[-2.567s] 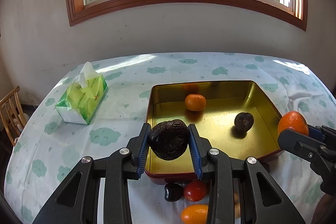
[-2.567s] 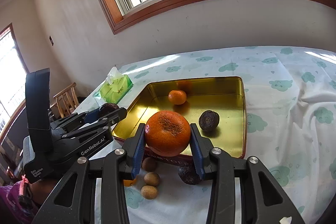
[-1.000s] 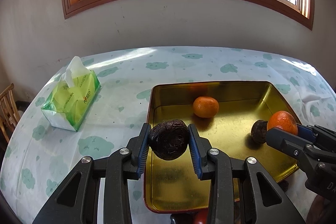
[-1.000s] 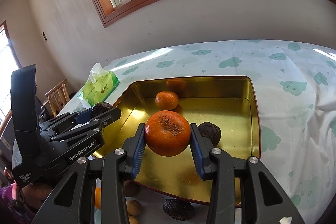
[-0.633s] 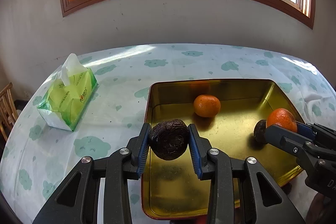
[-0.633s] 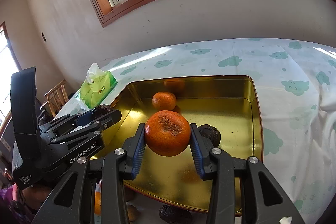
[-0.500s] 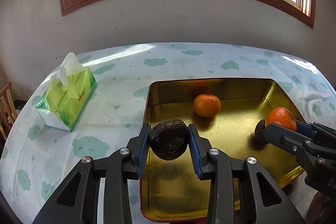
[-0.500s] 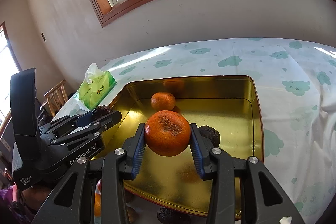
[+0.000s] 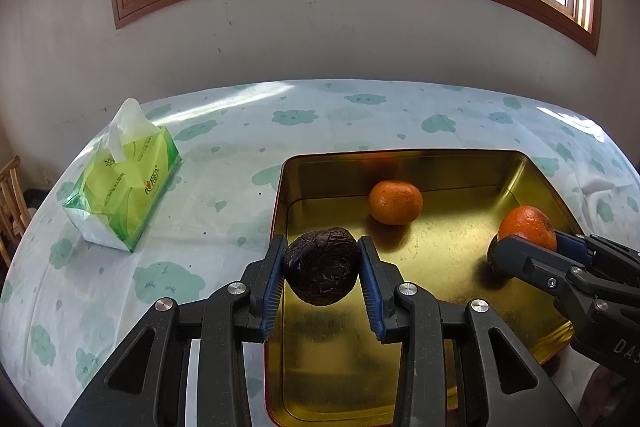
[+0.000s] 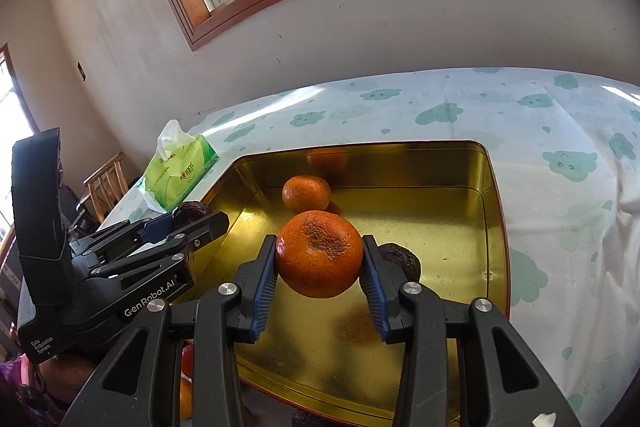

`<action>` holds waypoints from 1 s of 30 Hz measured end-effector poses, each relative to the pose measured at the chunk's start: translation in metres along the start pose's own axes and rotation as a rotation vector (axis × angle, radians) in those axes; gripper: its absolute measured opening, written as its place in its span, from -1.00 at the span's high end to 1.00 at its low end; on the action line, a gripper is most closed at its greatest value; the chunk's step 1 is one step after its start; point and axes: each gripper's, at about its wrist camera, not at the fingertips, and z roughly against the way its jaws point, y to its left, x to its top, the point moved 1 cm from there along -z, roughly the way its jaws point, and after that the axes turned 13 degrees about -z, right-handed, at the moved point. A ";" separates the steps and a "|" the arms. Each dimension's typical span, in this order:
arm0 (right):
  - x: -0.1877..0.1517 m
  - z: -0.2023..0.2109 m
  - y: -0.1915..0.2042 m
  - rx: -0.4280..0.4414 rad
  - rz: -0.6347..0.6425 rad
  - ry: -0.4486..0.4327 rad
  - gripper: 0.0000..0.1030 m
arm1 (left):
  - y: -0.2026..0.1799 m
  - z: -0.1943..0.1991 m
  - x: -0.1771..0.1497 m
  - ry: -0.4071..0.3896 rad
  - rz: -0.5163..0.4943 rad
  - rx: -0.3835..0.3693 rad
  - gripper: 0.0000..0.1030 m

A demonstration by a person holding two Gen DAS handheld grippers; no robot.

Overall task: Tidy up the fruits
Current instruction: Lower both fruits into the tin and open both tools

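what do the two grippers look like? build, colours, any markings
Both are alike: the left gripper and right gripper have black plastic scissor-style arms with triangular cut-outs, silver round bolt heads at the pivots, and blue ribbed pads on the fingers. The left gripper's body carries white "GenRobot.AI" lettering and a tall black block on top. No cables visible.

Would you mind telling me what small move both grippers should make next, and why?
Probably lower both, then open the jaws. The left gripper grips a dark wrinkled fruit and the right gripper an orange, both above the gold tray, which already holds an orange and a dark fruit.
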 end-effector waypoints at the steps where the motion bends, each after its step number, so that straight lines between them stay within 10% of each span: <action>1: 0.000 0.000 0.000 0.001 0.000 0.000 0.26 | 0.000 0.000 0.000 0.001 0.000 0.001 0.29; 23: 0.002 -0.013 -0.003 -0.008 0.006 -0.006 0.24 | 0.001 -0.008 0.002 0.002 -0.002 -0.003 0.28; 30: 0.003 0.004 -0.002 -0.002 0.005 -0.048 0.21 | -0.004 0.017 0.005 -0.108 -0.039 -0.022 -0.47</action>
